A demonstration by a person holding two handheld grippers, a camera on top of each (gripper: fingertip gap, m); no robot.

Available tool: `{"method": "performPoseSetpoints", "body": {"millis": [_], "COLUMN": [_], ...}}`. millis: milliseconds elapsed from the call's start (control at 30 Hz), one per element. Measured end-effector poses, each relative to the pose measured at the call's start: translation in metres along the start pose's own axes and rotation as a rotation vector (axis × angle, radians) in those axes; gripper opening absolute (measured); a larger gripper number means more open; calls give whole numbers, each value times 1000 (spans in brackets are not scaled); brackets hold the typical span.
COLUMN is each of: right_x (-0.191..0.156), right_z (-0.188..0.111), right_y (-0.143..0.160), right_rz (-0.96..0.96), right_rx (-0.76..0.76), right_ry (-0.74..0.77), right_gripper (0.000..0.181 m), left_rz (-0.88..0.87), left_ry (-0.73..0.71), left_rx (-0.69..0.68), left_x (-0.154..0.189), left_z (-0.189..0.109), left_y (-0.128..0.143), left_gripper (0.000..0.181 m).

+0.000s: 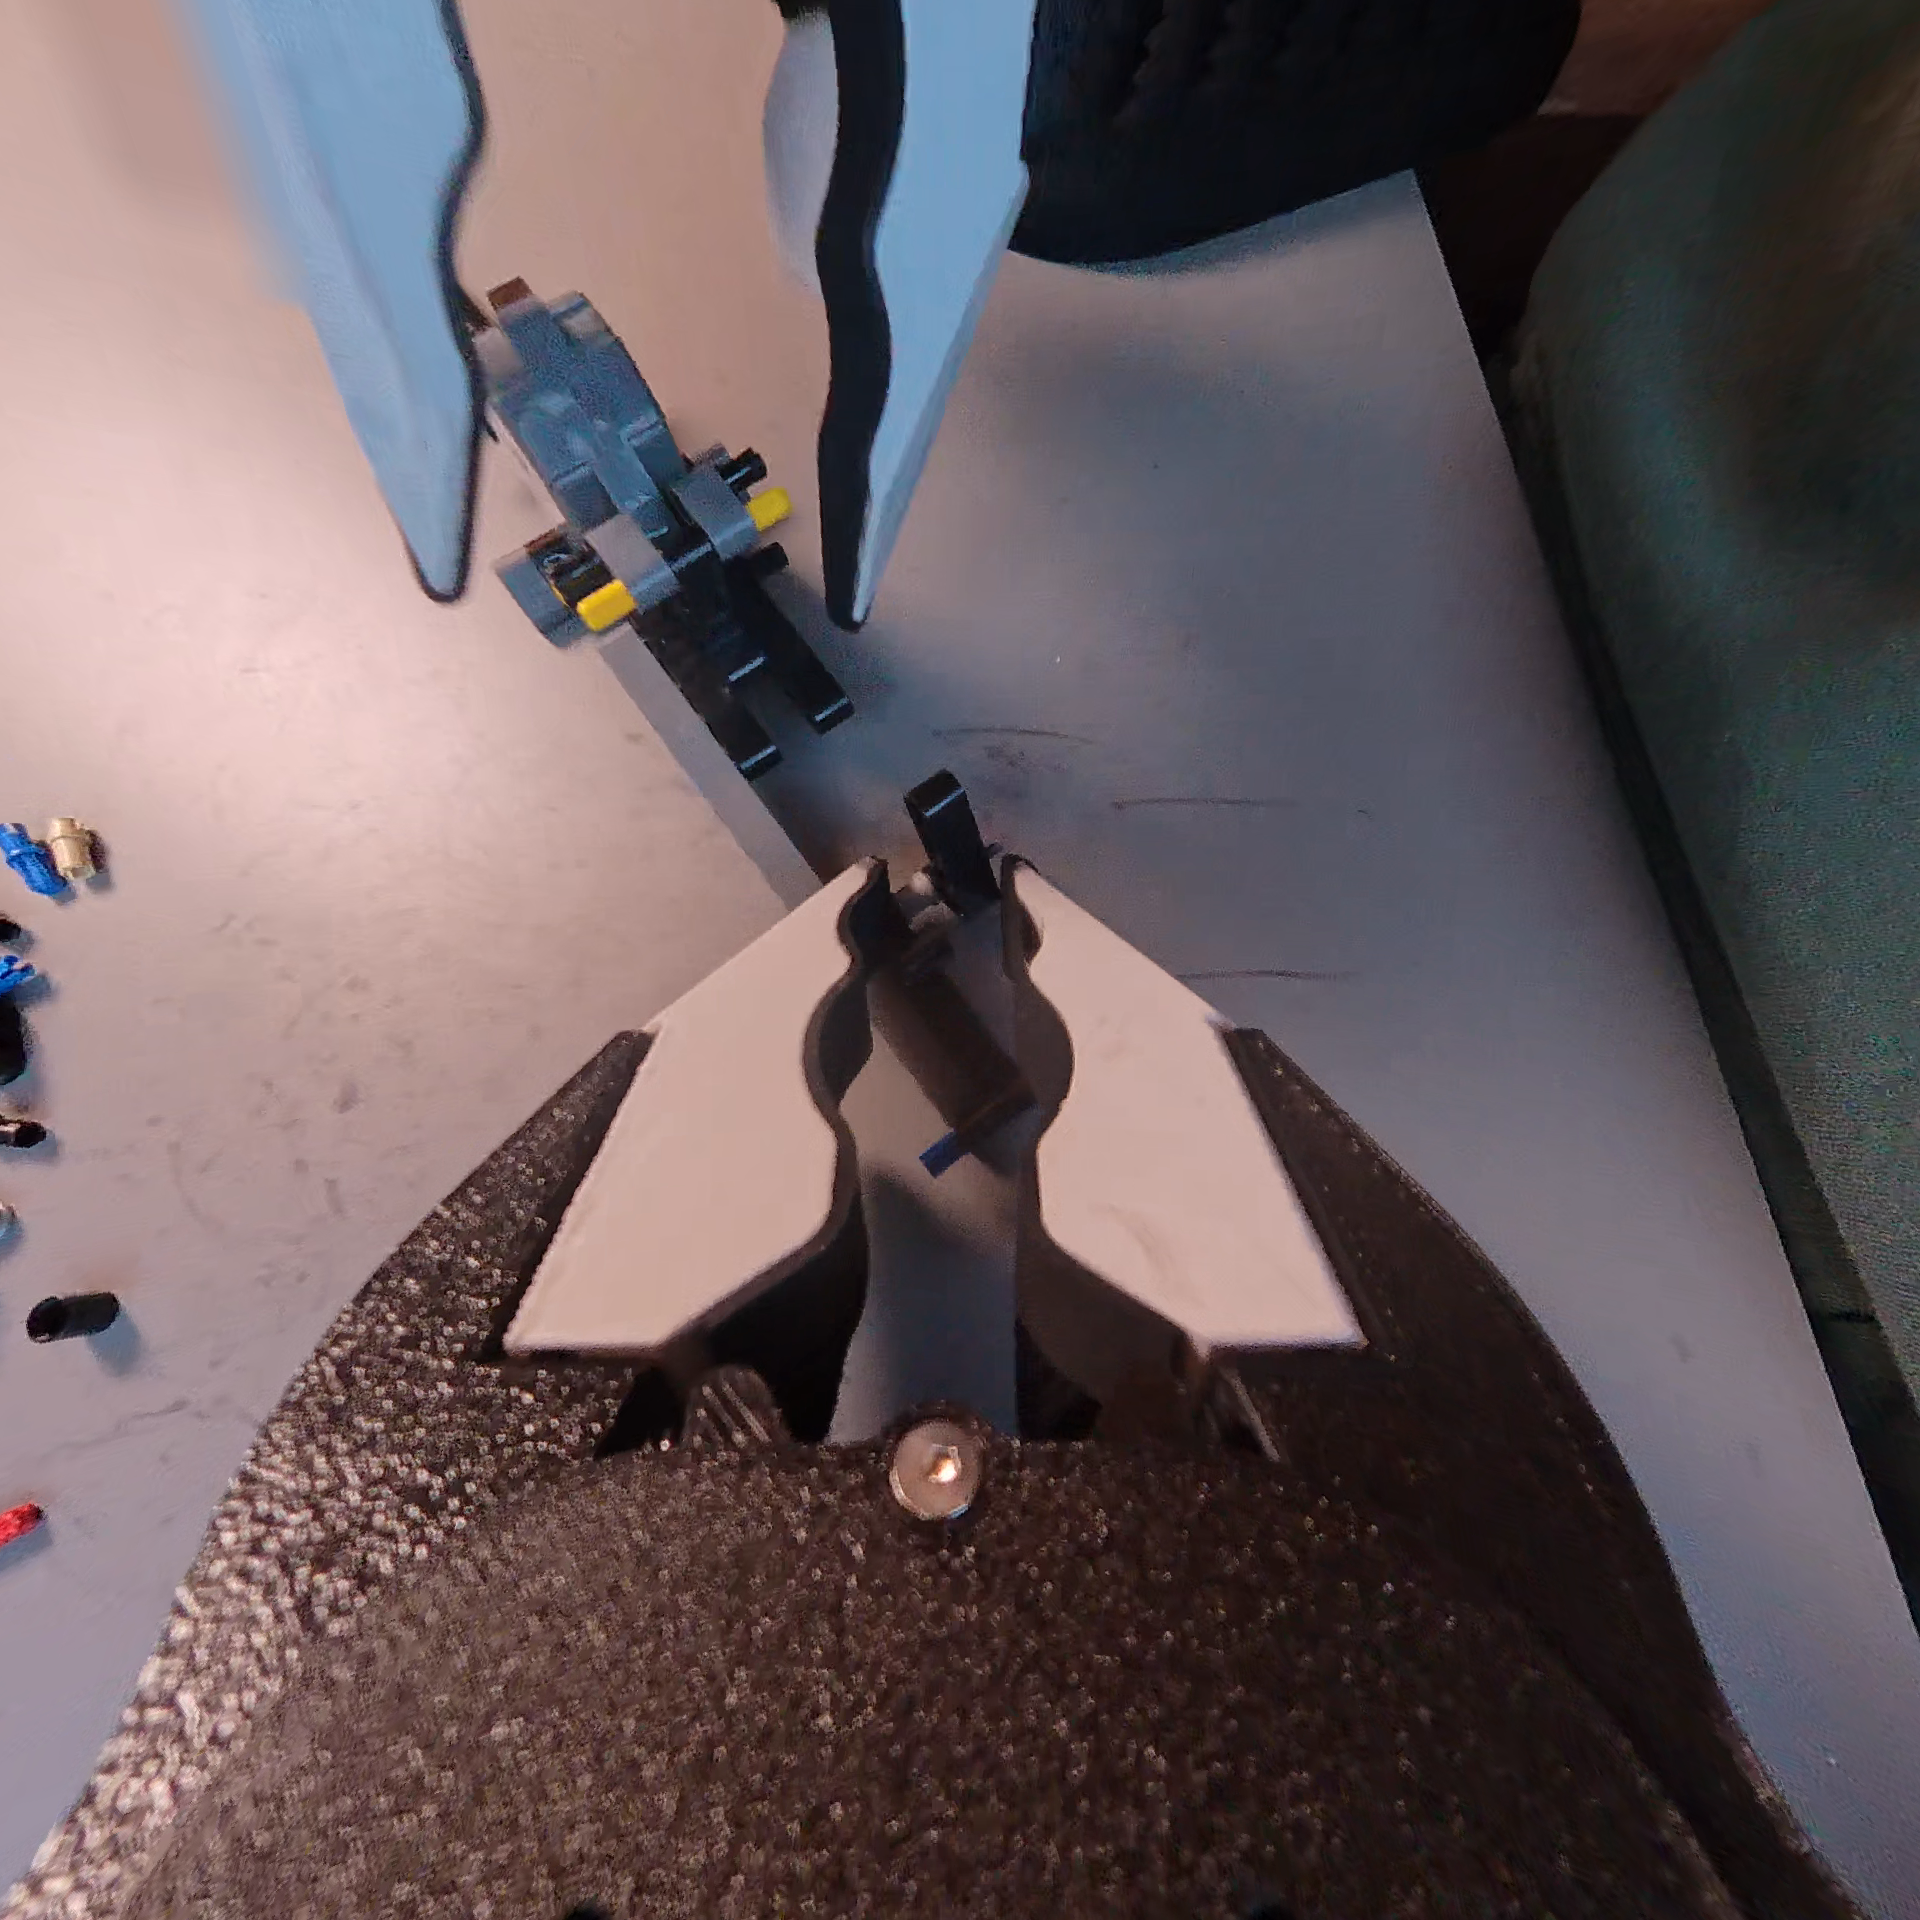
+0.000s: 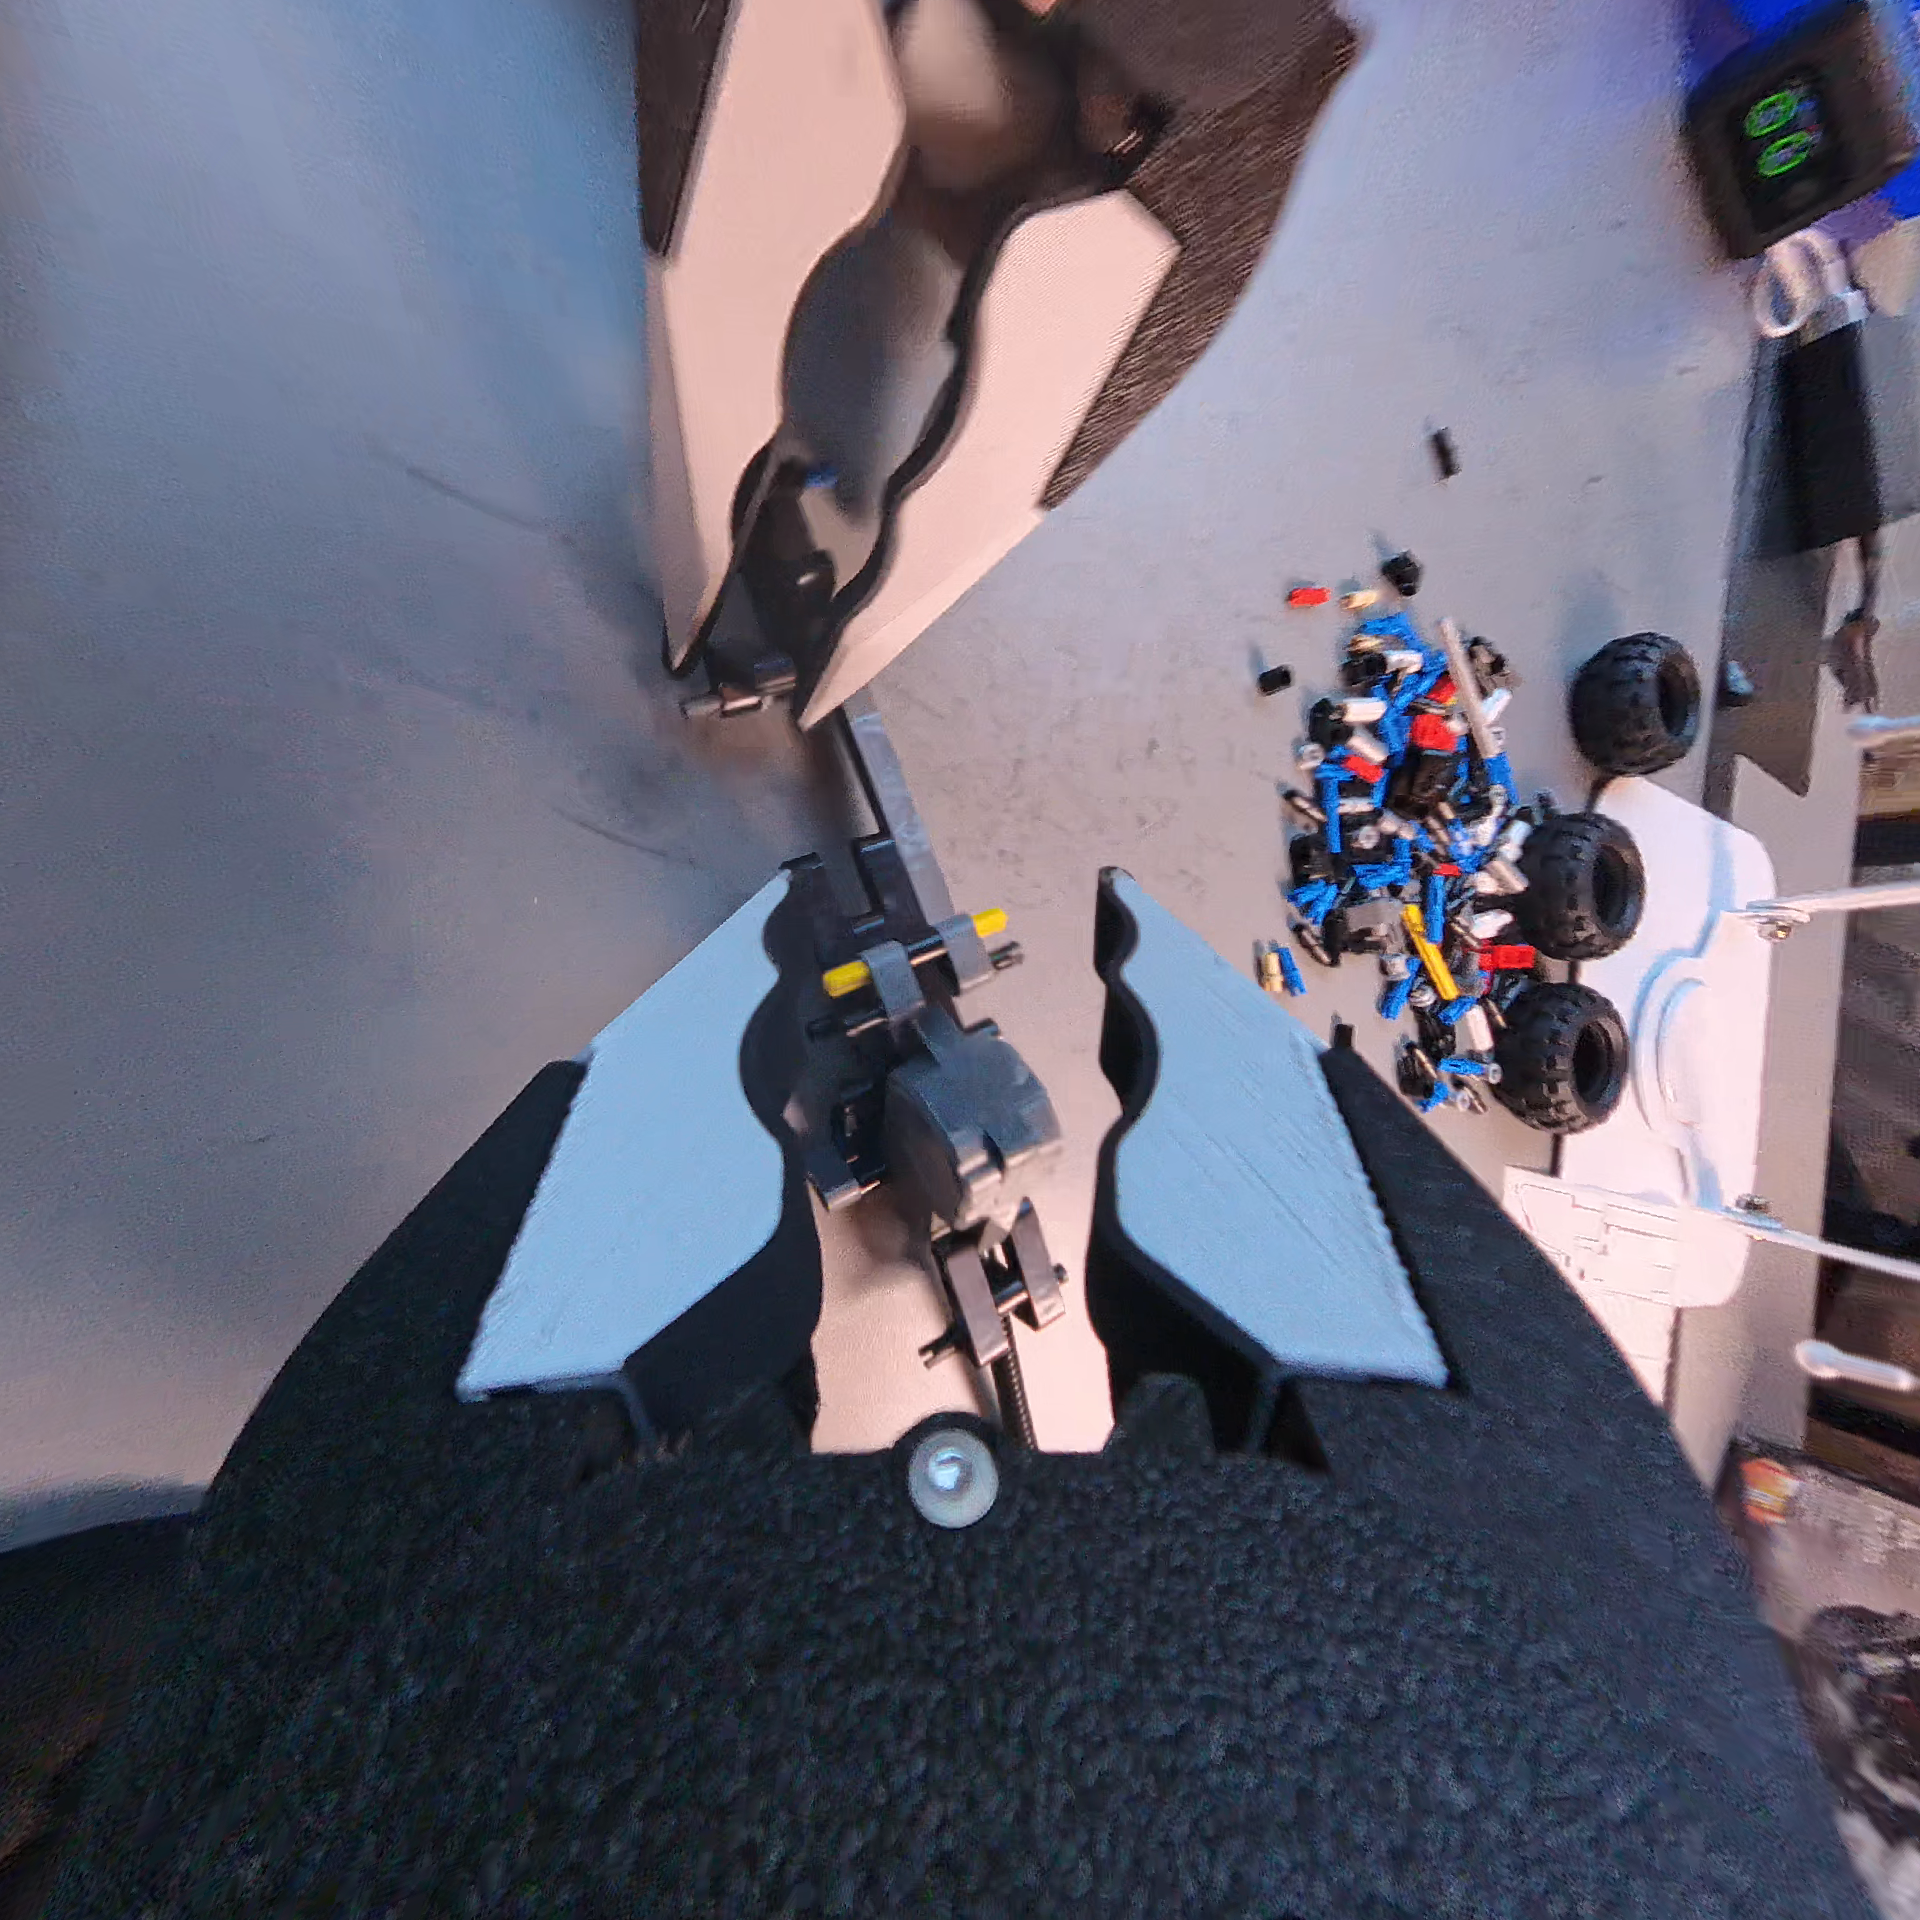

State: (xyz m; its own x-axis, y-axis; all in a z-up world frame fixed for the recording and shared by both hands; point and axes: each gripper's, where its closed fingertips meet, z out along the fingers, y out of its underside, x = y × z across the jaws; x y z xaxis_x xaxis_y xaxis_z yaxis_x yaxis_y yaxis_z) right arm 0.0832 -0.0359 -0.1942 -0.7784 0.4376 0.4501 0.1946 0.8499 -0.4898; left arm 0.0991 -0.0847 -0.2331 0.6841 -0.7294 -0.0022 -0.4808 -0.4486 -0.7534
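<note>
2 claws over a brick assembly on the grey bench (image 1: 1195, 540)
Left claw (image 1: 940, 868) is clamped on a black beam piece (image 1: 951, 847); right claw (image 2: 951, 883) stands spread around the grey-and-black brick assembly (image 2: 925, 1070) lying between its fingers; loose bricks (image 2: 1403, 831) and 3 black tyres (image 2: 1579, 883) lie right

A scuffed grey table (image 1: 1247, 582) sits beside what may be a green couch (image 1: 1745, 644).

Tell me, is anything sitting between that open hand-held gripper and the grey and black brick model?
Nothing visible. The right hand-held gripper is open with the brick model already lying between its fingers. The left hand-held gripper is shut on a black piece just beyond the model's end.
</note>
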Motion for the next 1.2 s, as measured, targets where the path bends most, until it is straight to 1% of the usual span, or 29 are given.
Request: {"method": "performPoseSetpoints", "body": {"millis": [67,133,200,267,300,367,467,500,567,633,700,767,833,900,1000,1100,1200], "right_x": [17,48,90,132,153,193,246,261,289,315,336,351,357,355,347,341,340], "right_z": [-18,-39,-57,-71,-77,-82,-79,-75,-69,-64,-59,-54,-49,-46,-44,-40,-39], "right_y": [-12,-20,-19,-13,-8,2,24,31,46,60,74,90,104,111,118,125,128], "right_rz": [90,166,224,279,301,339,398,421,476,543,611,678,748,785,787,759,747], "right_rx": [128,244,303,331,336,333,301,294,286,289,285,267,264,285,305,308,305], "right_ry": [49,152,305,451,526,652,810,849,926,983,1029,1068,1085,1094,1096,1088,1099], "right_gripper": [54,53,50,49,49,49,51,51,53,58,64,74,80,81,81,79,78], "left_rz": [6,12,-14,-53,-69,-82,-115,-125,-141,-167,-218,-285,-359,-418,-440,-370,-362], "left_ry": [17,33,27,-12,-74,-269,-610,-711,-891,-1036,-1128,-1196,-1242,-1263,-1281,-1377,-1398], "left_rx": [-5,9,85,202,254,327,393,405,435,478,526,570,592,580,518,458,455], "left_x": [3,4,-5,-22,-38,-81,-156,-178,-220,-256,-288,-317,-344,-365,-387,-393,-394], "left_z": [0,-7,-23,-46,-59,-85,-131,-147,-179,-207,-229,-245,-254,-254,-240,-234,-226], "left_y": [0,-4,-17,-35,-43,-51,-54,-53,-55,-58,-62,-65,-64,-59,-51,-49,-52], "left_gripper": [21,32,39,40,41,42,47,50,50,55,60,69,79,87,90,75,46]}}
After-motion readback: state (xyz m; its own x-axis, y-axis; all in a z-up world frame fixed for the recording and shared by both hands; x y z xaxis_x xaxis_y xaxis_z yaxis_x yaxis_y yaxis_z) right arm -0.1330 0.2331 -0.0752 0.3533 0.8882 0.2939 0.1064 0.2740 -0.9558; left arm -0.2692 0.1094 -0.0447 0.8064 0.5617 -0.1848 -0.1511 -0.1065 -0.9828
